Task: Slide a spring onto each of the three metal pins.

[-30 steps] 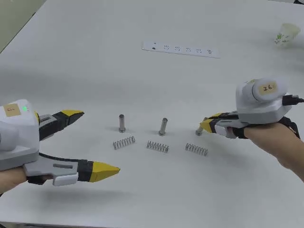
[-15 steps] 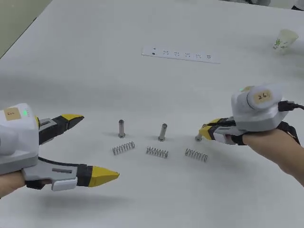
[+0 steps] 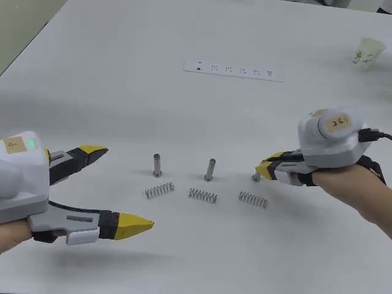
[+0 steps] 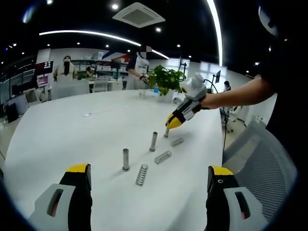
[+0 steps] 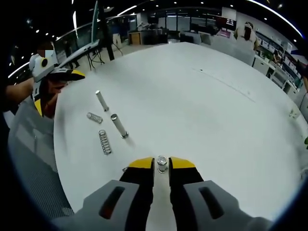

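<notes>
Right gripper [image 3: 264, 168]: fingers clenched on right pin [image 5: 162, 161], pin upright between tips. Left gripper [image 3: 116, 187]: fingers wide apart, holding nothing, low over white surface [image 3: 122, 73]. Left pin [image 3: 157, 165] and middle pin [image 3: 211, 169] stand ahead of left fingers. Left spring [image 3: 159, 190], middle spring [image 3: 203, 196], right spring [image 3: 253, 199] lie flat, one near each pin, none on pin yet

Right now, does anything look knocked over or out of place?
Nothing stands out. The left pin and middle pin stand upright, the right gripper is shut on the right pin, and the left spring, middle spring and right spring lie flat alongside.
</notes>
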Action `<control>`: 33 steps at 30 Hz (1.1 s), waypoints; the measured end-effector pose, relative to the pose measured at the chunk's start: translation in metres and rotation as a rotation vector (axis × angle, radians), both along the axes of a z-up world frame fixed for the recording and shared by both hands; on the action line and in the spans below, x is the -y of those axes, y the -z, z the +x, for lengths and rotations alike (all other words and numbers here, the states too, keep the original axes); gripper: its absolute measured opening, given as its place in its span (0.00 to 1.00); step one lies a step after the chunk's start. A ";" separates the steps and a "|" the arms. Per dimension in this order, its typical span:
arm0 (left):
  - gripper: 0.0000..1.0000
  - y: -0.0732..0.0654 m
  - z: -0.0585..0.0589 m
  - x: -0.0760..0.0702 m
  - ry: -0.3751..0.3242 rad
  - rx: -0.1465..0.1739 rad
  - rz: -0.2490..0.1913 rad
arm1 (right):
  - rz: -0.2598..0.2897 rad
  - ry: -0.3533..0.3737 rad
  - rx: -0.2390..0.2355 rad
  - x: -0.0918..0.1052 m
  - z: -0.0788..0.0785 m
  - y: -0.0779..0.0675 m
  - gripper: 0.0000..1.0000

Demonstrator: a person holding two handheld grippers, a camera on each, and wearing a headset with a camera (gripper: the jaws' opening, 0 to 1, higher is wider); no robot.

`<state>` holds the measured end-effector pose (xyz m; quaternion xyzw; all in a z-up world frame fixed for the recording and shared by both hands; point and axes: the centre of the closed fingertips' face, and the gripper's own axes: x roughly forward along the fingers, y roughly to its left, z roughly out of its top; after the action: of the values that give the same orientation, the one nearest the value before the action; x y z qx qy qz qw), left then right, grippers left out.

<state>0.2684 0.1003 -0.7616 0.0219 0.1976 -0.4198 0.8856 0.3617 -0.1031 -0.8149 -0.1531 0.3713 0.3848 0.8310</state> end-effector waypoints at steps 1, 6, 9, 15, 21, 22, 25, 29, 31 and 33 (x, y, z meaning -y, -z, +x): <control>0.98 0.000 0.000 0.000 -0.001 -0.001 -0.001 | 0.002 0.000 0.001 0.000 0.000 0.000 0.10; 0.98 0.001 -0.001 -0.003 -0.007 -0.002 0.002 | 0.005 0.006 0.006 -0.001 0.000 0.000 0.15; 0.98 0.002 -0.001 -0.005 -0.015 -0.003 0.001 | 0.012 0.007 0.007 -0.001 -0.001 -0.001 0.17; 0.98 0.001 0.000 -0.006 -0.018 0.000 -0.001 | 0.019 0.008 0.012 -0.002 -0.003 -0.003 0.24; 0.98 0.003 0.000 -0.005 -0.018 -0.005 -0.003 | 0.035 0.015 0.028 -0.001 -0.004 -0.007 0.32; 0.98 0.003 0.000 -0.005 -0.017 -0.006 -0.002 | 0.036 0.017 0.031 -0.001 -0.004 -0.008 0.33; 0.98 0.003 0.000 -0.005 -0.017 -0.008 -0.003 | 0.044 0.018 0.037 0.000 -0.006 -0.010 0.36; 0.98 0.003 0.001 -0.005 -0.016 -0.008 -0.002 | 0.055 0.022 0.042 0.002 -0.009 -0.013 0.39; 0.98 0.003 0.001 -0.005 -0.017 -0.007 -0.004 | 0.059 0.025 0.041 0.003 -0.010 -0.013 0.41; 0.98 0.003 0.002 -0.005 -0.017 -0.007 -0.003 | 0.066 0.025 0.046 0.003 -0.011 -0.014 0.45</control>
<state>0.2701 0.1053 -0.7641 0.0173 0.2003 -0.4126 0.8885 0.3502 -0.1063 -0.8010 -0.1297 0.3410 0.3828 0.8488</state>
